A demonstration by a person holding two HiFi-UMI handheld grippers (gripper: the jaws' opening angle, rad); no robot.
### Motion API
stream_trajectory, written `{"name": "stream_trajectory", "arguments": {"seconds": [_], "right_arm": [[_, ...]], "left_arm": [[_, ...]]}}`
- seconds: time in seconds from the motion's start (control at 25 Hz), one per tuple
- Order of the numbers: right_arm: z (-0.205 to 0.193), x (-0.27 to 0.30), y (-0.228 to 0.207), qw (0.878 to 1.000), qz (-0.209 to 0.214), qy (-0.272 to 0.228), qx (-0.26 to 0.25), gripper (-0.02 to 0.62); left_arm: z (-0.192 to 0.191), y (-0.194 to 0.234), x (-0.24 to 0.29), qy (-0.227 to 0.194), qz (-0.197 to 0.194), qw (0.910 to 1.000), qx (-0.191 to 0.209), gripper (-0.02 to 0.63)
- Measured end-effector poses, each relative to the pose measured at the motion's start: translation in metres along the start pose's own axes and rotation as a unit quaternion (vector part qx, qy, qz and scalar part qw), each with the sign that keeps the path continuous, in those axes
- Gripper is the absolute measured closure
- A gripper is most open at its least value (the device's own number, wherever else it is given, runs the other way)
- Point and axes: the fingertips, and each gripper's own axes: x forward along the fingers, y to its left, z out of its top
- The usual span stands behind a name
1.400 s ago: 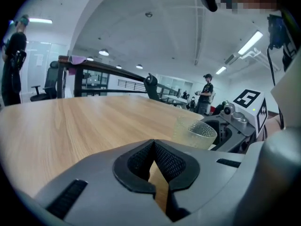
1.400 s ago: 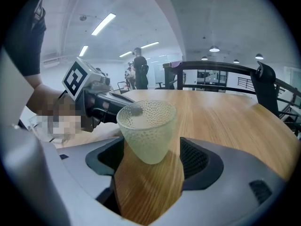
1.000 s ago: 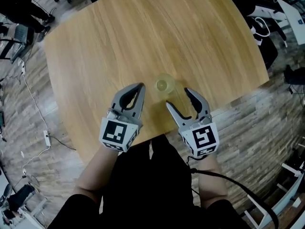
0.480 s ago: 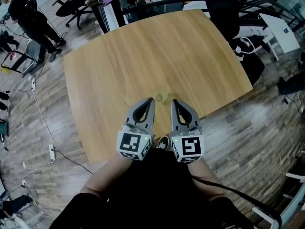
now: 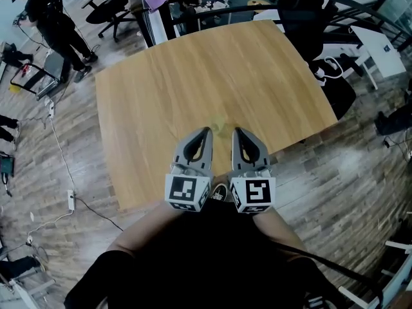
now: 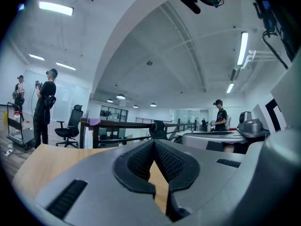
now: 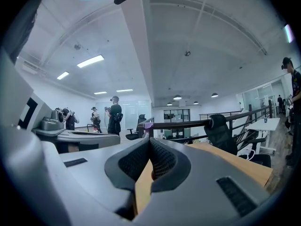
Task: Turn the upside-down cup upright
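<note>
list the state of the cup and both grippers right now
cup: on the table, free of both grippers; too small to tell which end is up
left gripper: shut, empty
right gripper: shut, empty

We are seeing bright, even indoor light. Up and left of the left claw (image 6: 154, 142) a strip lamp (image 6: 55, 8) is glowing white, and a tube (image 6: 242, 47) is flaring up to its right. Above the right claw (image 7: 149, 141) a ceiling panel (image 7: 90, 60) is burning out to plain white. Both claw views are bending hard at the edges, with dark corners, and the grey bodies nearest the lens are going soft. From the head, the table (image 5: 193, 76) ahead of the claws is lying evenly lit, and the floor (image 5: 360, 172) is curving round the rim.
</note>
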Motion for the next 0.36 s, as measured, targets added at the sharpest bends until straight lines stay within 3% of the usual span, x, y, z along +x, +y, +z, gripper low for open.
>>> {"name": "stream_trajectory", "arguments": {"seconds": [0.36], "right_arm": [[0.016, -0.009, 0.005, 1.000, 0.001, -0.019, -0.009, 0.581]], "left_arm": [[0.002, -0.009, -0.010, 0.003, 0.001, 0.9999, 0.013, 0.600]]}}
